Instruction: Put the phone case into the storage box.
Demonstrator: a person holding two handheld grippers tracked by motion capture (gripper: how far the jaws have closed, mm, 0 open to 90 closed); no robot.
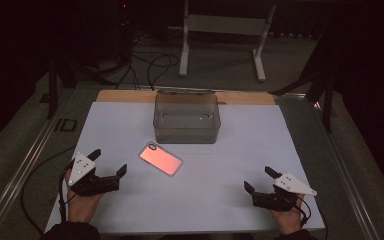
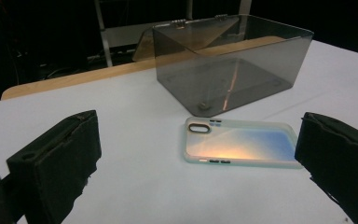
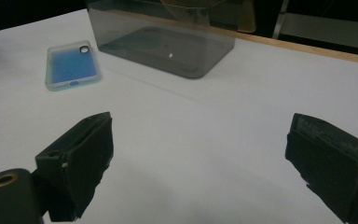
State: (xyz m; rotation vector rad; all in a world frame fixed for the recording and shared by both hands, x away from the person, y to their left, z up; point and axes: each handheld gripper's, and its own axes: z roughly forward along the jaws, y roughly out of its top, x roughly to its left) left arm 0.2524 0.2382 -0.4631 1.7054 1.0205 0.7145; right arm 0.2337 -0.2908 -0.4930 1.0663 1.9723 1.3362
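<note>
A phone case (image 1: 160, 158) with an iridescent pink-blue back lies flat on the white table (image 1: 240, 150), just in front of a clear smoky plastic box (image 1: 186, 117). My left gripper (image 1: 110, 163) rests open at the near left, a short way left of the case (image 2: 240, 147), with nothing between its jaws. My right gripper (image 1: 259, 179) rests open at the near right, well apart from the case (image 3: 71, 65) and the box (image 3: 163, 35). Each gripper is held by a hand at the table's front edge.
The box (image 2: 233, 65) is open-topped and looks empty. Behind the table stand a white metal frame (image 1: 225, 37) and loose black cables (image 1: 150, 67) on the floor. Metal rails (image 1: 25, 165) run along both sides of the table.
</note>
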